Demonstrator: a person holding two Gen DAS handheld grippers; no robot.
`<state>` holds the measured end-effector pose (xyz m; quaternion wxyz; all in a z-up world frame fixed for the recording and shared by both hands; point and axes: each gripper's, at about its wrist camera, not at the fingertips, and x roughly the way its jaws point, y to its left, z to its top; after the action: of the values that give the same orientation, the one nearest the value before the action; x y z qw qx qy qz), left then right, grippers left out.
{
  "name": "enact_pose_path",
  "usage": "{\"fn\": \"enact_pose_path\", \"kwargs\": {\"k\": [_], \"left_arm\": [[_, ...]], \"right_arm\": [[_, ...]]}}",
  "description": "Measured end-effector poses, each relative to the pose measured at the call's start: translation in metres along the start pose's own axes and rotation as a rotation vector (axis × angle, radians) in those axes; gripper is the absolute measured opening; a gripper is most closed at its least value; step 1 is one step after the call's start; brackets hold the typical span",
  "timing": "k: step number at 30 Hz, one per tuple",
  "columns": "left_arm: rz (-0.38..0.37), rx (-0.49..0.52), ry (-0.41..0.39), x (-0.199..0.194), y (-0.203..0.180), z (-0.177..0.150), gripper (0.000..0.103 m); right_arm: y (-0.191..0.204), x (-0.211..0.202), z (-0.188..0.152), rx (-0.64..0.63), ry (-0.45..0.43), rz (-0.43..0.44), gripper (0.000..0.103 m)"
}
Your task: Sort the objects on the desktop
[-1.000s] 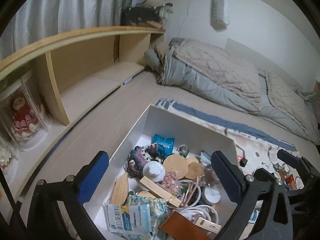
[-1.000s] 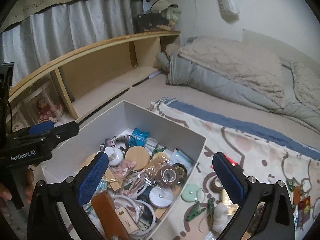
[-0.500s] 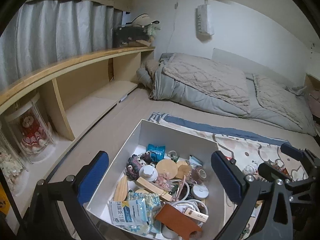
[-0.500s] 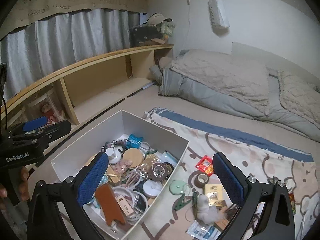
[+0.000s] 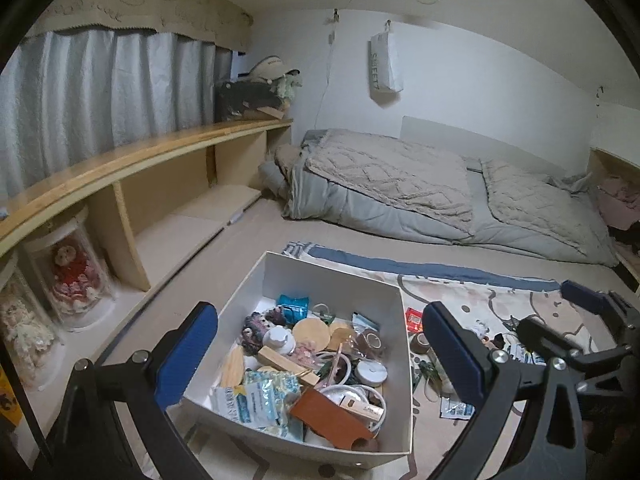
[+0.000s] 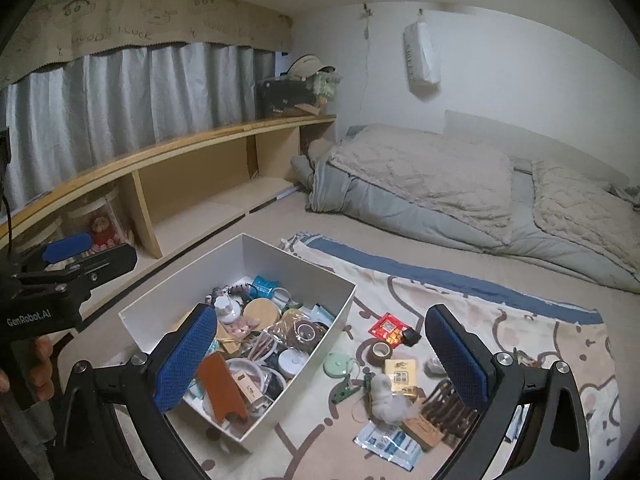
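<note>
**Both grippers hovering open over the sorting box**

I am looking down at the white box (image 6: 344,312) sitting on the bed surface at the left edge of the patterned blanket (image 6: 520,320). It is holding a heap of small things: a brown leather piece (image 6: 220,390) leaning at the near end, round wooden discs (image 5: 310,332), a white bottle (image 5: 280,340), a wooden clip (image 5: 286,364) and a teal packet (image 5: 294,304). On the blanket beside the box I am seeing a roll of brown tape (image 6: 379,351), a red packet (image 6: 387,328), a yellow packet (image 6: 401,376), a mint green round piece (image 6: 338,365) and a white fluffy toy (image 6: 384,396) lying loose.

I am keeping my left gripper (image 5: 320,356) spread wide above the box, gripping nothing. My right gripper (image 6: 320,360) is likewise spread and empty, straddling the box's right wall and the loose items.

Further out, a wooden shelf (image 6: 200,148) is running along the left, and grey bedding (image 6: 440,184) is lying piled at the back
</note>
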<state>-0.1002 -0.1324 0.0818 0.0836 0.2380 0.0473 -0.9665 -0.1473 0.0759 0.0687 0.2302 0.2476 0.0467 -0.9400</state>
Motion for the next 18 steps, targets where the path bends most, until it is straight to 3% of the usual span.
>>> {"fn": "enact_pose_path", "kwargs": {"k": [2, 10, 18], "left_arm": [[0.032, 0.018, -0.002, -0.009, -0.003, -0.004, 0.103], [0.032, 0.05, -0.008, -0.037, -0.013, -0.026, 0.103], [-0.019, 0.041, 0.008, -0.057, -0.024, -0.051, 0.103]], "right_arm": [[-0.003, -0.011, -0.003, 0.011, -0.011, 0.0, 0.103], [-0.008, -0.039, -0.021, 0.008, -0.014, -0.033, 0.103], [-0.021, -0.062, -0.043, 0.042, -0.016, -0.046, 0.103]]}}
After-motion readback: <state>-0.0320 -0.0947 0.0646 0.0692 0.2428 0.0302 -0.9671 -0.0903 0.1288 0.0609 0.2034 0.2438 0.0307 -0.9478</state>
